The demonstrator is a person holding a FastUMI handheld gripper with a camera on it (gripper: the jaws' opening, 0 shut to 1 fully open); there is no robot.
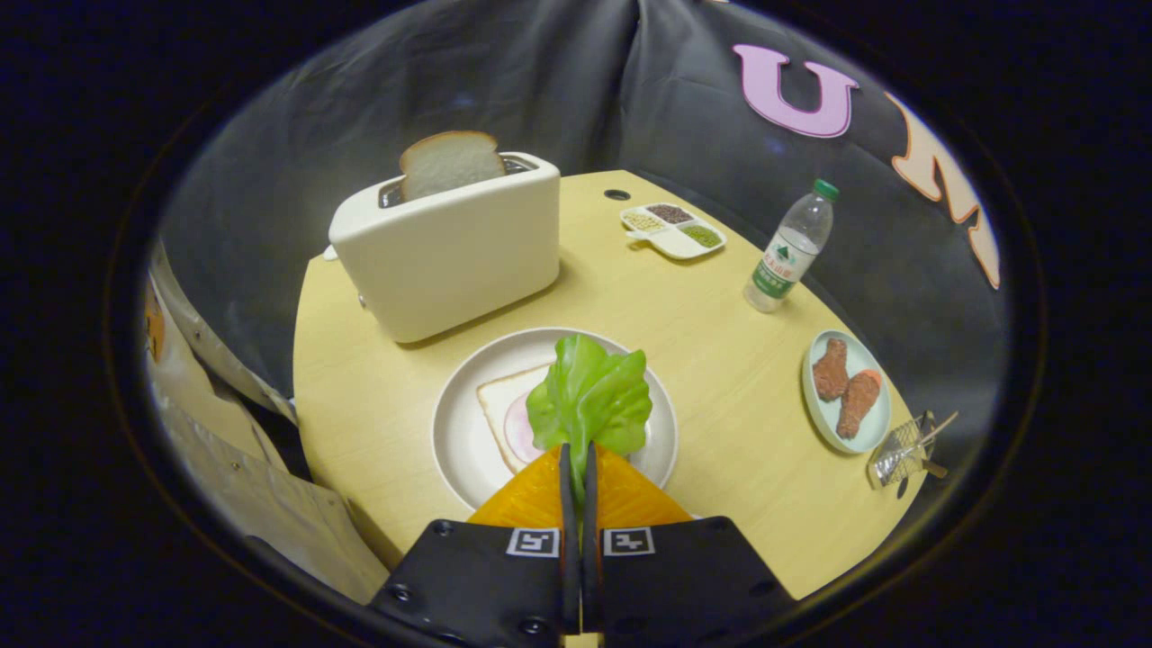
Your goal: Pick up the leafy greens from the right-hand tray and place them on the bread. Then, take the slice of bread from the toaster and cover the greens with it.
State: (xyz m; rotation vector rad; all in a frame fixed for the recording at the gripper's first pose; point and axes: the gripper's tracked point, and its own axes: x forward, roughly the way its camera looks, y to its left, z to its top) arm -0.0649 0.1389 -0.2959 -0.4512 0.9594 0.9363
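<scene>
I see my claw (579, 454) clamped on the greens (589, 396), held over the bread (504, 409) inside the plate (450, 432) rim; toaster (450, 247) just beyond, open table (720, 360) rightward.

Black angular gripper (579, 463) housing, two blocky halves — dark screws at the corners, one square black-and-white marker tag on each. Ribbed wedge-shaped fingers (538, 495) tapering forward — pressed nearly together, thin slit between.
</scene>
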